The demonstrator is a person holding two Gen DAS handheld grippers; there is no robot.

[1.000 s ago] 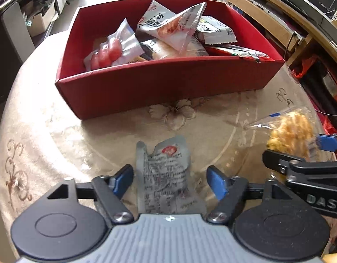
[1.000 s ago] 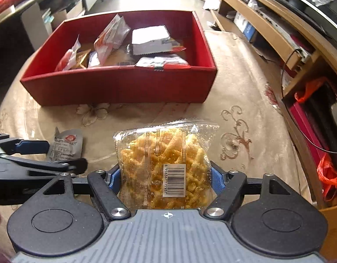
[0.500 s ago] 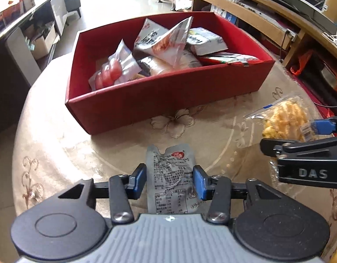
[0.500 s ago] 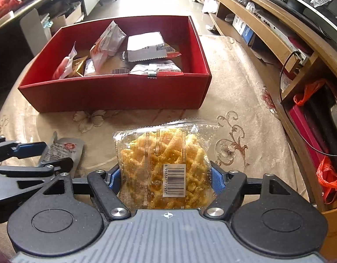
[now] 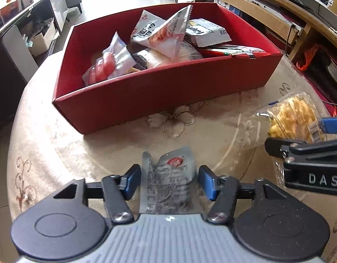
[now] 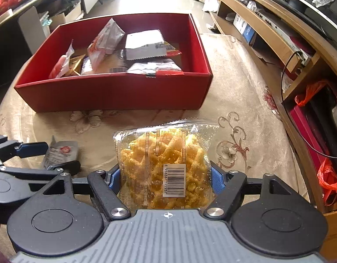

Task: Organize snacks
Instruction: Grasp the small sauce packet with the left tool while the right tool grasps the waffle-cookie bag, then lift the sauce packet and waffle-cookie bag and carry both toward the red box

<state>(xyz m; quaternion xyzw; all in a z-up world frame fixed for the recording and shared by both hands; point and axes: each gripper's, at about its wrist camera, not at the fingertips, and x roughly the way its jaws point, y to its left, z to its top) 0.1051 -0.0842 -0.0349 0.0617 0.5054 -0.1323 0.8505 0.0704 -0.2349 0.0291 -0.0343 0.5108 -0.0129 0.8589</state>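
Right wrist: clear snack bag [image 6: 166, 168] short of red box [image 6: 116, 94] front wall.

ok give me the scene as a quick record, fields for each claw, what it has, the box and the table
left claw: closed on the silver packet
right claw: closed on the clear bag of yellow snack
red box: open top, holds several snack packets, stands beyond both claws
table: beige floral cloth
left to do: both held snacks are still outside the box
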